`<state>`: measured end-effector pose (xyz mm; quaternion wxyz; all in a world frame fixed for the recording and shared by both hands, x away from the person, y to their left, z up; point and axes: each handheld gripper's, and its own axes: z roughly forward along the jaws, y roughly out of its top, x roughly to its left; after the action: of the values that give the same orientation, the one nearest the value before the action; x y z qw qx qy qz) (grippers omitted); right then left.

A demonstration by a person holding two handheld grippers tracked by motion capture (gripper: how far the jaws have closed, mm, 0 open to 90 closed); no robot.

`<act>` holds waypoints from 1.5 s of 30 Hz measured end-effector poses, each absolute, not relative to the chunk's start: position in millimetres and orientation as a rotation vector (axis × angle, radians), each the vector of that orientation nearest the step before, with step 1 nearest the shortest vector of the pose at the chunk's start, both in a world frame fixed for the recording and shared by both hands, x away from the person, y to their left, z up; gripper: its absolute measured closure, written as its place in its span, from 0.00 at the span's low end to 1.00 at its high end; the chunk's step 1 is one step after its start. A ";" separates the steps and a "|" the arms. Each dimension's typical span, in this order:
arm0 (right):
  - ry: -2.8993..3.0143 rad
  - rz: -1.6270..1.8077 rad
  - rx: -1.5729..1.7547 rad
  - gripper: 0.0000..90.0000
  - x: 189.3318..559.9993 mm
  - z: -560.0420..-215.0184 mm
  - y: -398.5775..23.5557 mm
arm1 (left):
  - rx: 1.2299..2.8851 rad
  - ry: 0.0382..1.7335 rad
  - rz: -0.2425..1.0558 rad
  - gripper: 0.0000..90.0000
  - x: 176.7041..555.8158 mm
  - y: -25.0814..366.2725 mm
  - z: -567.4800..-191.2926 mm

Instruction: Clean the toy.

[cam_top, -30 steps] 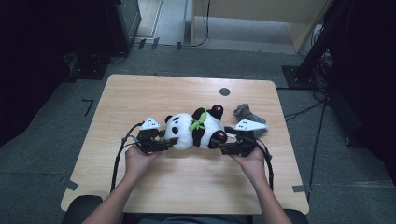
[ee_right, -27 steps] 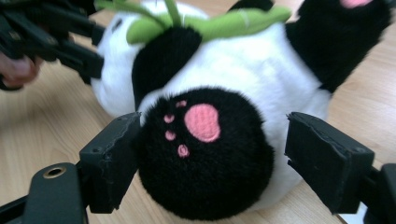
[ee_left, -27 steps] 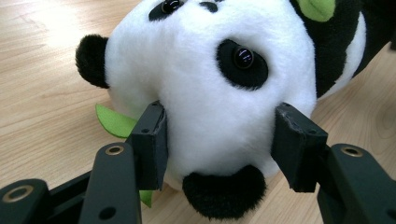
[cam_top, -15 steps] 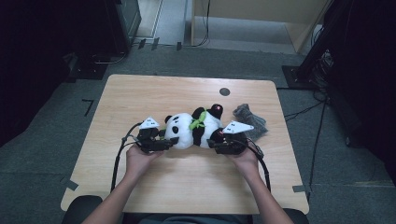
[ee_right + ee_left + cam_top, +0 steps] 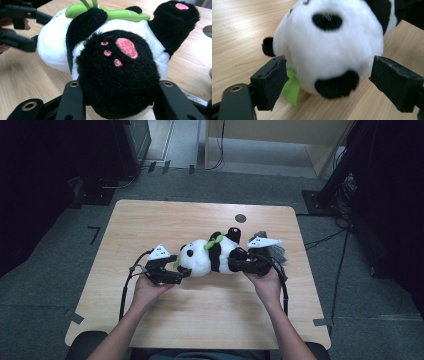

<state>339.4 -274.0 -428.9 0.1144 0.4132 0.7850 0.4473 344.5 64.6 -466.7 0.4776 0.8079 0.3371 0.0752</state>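
Light wooden desk (image 5: 165, 220), rectangular, rounded corners. Dark round cable hole (image 5: 240, 218) near its far edge. Grey cloth item (image 5: 276, 251) lies toward the right side. Grey carpet floor (image 5: 60, 245) surrounds it.

It looks like a lab or recording room: a bare wooden table (image 5: 150, 225) with tape markers stands on grey carpet (image 5: 45, 285), ringed by dark equipment stands (image 5: 345, 165) and loose cables (image 5: 345, 255) on the floor

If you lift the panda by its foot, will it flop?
Probably: the panda looks plush and soft, so its body should sag. Its foot bulges between the right gripper pads, so it squashes easily. Likely light and unbreakable.
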 end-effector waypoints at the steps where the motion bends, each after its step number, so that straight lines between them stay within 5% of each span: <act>1: 2.301 1.311 1.211 0.67 339.4 -428.9 -274.0 | 1.964 0.816 0.176 0.15 344.1 66.1 -465.8; 22: 2.432 1.548 1.194 0.68 333.4 -399.3 -276.0 | 1.921 0.695 0.205 0.01 330.1 64.4 -462.7; 24: 2.446 1.546 1.181 0.68 333.1 -399.6 -273.4 | 1.925 0.700 0.218 0.05 329.9 64.1 -463.2; 25: 2.439 1.552 1.182 0.68 332.9 -400.8 -272.0 | 1.917 0.700 0.236 0.17 328.7 64.7 -463.0; 27: 2.434 1.551 1.184 0.68 333.0 -401.2 -272.1 | 1.900 0.706 0.252 0.26 327.0 66.6 -460.2; 28: 2.425 1.542 1.171 0.63 333.3 -401.9 -272.8 | 1.896 0.711 0.249 0.37 326.8 67.4 -458.6; 31: 2.406 1.500 1.121 0.54 333.0 -403.4 -272.7 | 1.903 0.730 0.230 0.48 326.2 69.0 -454.3; 39: 2.350 1.585 1.084 0.32 336.9 -414.5 -280.0 | 1.878 0.796 0.212 0.58 330.0 81.6 -443.9; 45: 2.354 1.579 1.019 0.27 335.8 -422.5 -289.4 | 1.827 0.848 0.130 0.59 338.9 94.9 -439.0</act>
<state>335.8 -289.4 -422.5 0.0646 0.3376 0.7799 0.5231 338.9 94.9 -439.0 0.5325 0.7661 0.3557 0.0544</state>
